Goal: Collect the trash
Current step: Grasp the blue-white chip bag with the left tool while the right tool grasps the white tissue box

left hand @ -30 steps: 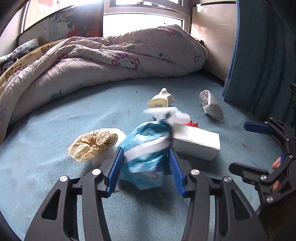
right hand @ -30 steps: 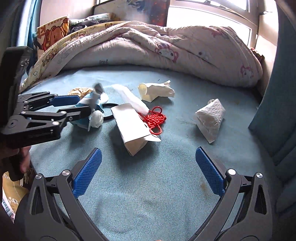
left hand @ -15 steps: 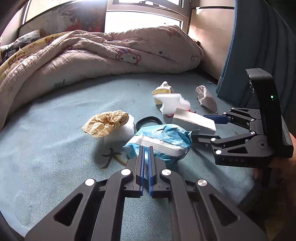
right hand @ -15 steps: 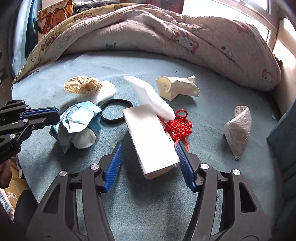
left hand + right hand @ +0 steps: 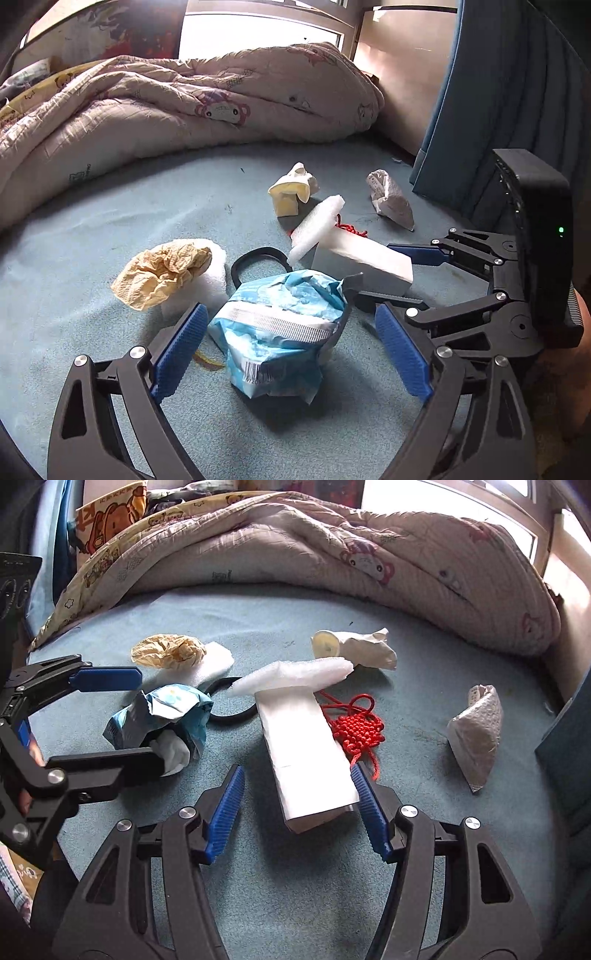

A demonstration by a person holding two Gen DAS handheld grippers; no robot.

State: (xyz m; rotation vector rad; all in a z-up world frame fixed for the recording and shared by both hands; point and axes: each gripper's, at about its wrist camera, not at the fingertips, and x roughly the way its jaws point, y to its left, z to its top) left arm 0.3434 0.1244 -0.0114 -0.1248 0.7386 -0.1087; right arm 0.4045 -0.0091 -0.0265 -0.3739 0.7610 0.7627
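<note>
The left gripper (image 5: 291,350) has just been opening; its jaws are seen wide apart, with the crumpled blue wrapper (image 5: 284,328) lying free between them at the lower centre of the frame. The right gripper (image 5: 295,808) is seen half closed around the white box (image 5: 306,753); one pad touches its right edge, while a gap remains at the left. A foam strip (image 5: 295,675) is laid across the box's far end, and a red knot ornament (image 5: 356,729) lies just beside it on the blue bed sheet (image 5: 258,620).
</note>
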